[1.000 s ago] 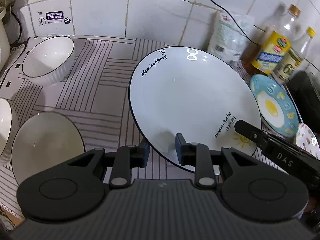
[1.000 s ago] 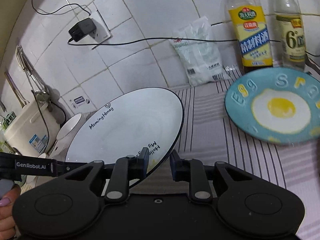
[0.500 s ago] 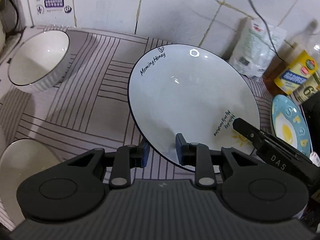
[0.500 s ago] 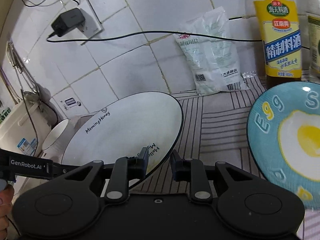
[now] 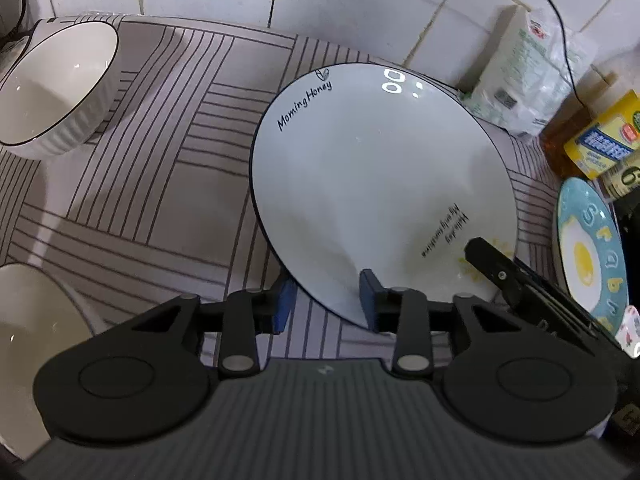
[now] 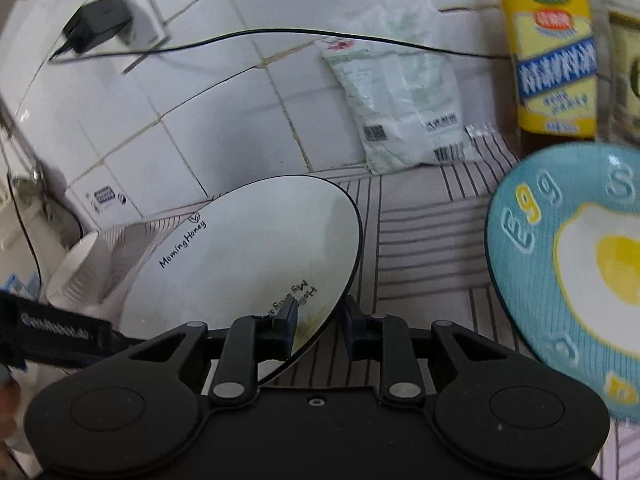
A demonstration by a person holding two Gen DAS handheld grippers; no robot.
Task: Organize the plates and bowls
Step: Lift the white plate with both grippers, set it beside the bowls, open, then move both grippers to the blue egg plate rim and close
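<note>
White plate, lettered "Morning Honey" at the rim, is gripped at its near edge by both tools: left gripper and right gripper each clamp the rim. It tilts above the striped mat. Blue plate reads "Egg". The left tool's arm is marked "GenRobot.AI", blurred.

The big plate is white with a thin dark rim, black handwritten lettering and a faint yellow sun. The smaller plate is turquoise with a white and yellow fried egg and raised letters. The bowl is white, ribbed outside, dark-edged. The cloth is pale with dark stripes in blocks. The bottle has a yellow and blue label
</note>
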